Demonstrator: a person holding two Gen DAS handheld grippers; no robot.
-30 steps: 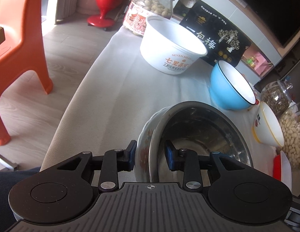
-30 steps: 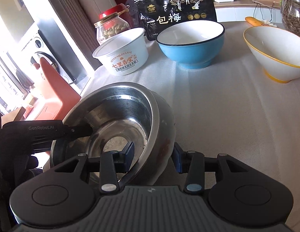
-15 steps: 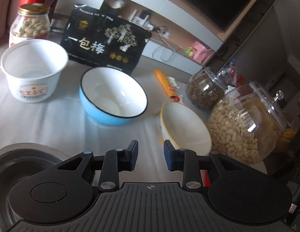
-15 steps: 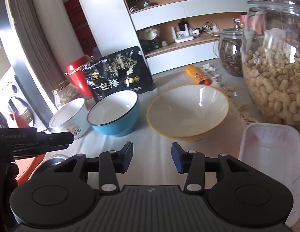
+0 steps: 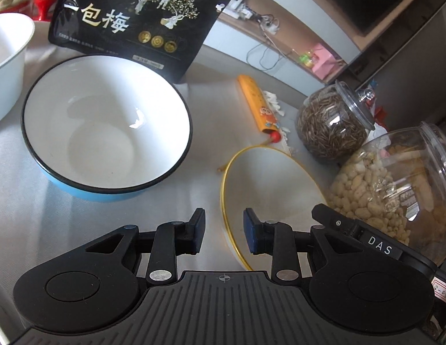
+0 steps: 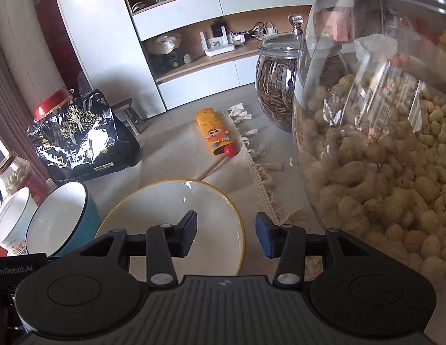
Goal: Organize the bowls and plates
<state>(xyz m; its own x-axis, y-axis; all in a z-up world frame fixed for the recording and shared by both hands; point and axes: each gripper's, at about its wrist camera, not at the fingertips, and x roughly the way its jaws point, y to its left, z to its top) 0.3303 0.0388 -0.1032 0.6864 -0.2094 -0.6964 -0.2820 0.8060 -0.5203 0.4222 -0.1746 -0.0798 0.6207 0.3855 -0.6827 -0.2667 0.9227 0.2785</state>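
At the far left stands a white tub (image 5: 5, 63), and just right of it the blue bowl (image 5: 108, 126), both upright on the grey table (image 5: 27, 215) with a black snack bag (image 5: 131, 20) propped behind them. Neither is touched.

The left gripper (image 5: 224, 234) hovers low, its jaws parted wide and empty, and the near left rim of the yellow-rimmed bowl (image 5: 269, 189) lies in the gap between them. That placement looks meant for pinching the rim, one finger inside and one outside.

The right gripper (image 6: 226, 234) is likewise wide and holds nothing; it straddles the same bowl's (image 6: 177, 224) right rim. Two grippers on opposite sides suggests a shared lift, probably to nest this bowl with the others, though neither has closed yet.

Beyond the bowl lies an orange stick wrapper (image 6: 215, 132). Further right are a seed jar (image 5: 332, 126) and a big peanut jar (image 6: 381, 143), the latter close beside the right gripper, so a lift on that side has little room.
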